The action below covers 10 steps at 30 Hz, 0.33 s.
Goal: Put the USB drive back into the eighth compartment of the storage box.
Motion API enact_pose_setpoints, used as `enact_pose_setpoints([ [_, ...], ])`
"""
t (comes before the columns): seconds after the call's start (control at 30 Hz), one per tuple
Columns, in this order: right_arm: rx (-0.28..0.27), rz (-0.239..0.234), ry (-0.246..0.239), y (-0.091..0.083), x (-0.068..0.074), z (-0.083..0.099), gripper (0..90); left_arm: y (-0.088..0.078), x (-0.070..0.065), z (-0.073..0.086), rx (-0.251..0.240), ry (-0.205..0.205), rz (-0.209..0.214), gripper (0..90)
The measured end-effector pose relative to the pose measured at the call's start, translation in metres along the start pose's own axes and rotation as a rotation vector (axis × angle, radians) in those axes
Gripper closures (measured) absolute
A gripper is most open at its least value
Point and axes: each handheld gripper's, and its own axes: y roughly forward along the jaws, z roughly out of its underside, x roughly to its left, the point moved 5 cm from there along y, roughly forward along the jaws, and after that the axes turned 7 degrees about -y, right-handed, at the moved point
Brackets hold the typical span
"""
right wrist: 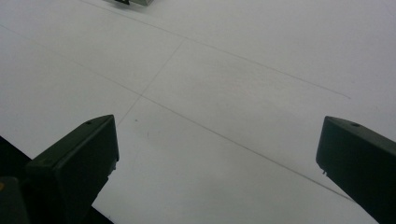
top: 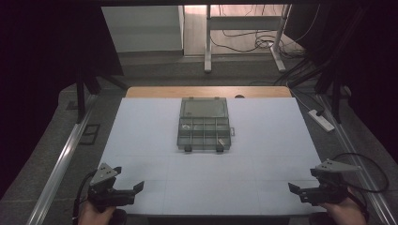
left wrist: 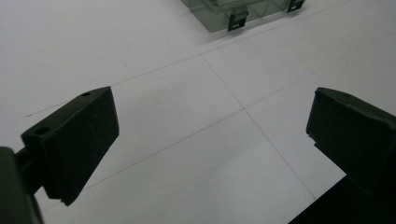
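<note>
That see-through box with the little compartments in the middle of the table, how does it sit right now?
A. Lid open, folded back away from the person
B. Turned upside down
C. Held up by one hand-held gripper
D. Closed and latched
A: the compartment box rests on the white table with its lid laid open on the far side, compartments exposed, both hand-held grippers far from it.

I see a white bench [top: 155, 140] ruled with thin grey grid lines, its far edge pale wood. The compartment box [top: 203, 123] is smoky translucent grey with dark latches. Both my tools, left tool [left wrist: 210, 140] and right tool [right wrist: 217, 158], are matt black.
</note>
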Motion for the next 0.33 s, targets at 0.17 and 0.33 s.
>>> enact_pose_setpoints([
  [0.17,0.005,0.004,0.007,-0.0011,-0.0004,0.0026,0.0,-0.0001,0.0001,0.0000,-0.001,0.000,0.001,2.3],
  [0.33,0.018,0.005,0.006,0.0001,-0.0011,0.0034,0.0,0.0003,-0.0004,-0.0008,-0.002,0.002,0.002,2.4],
])
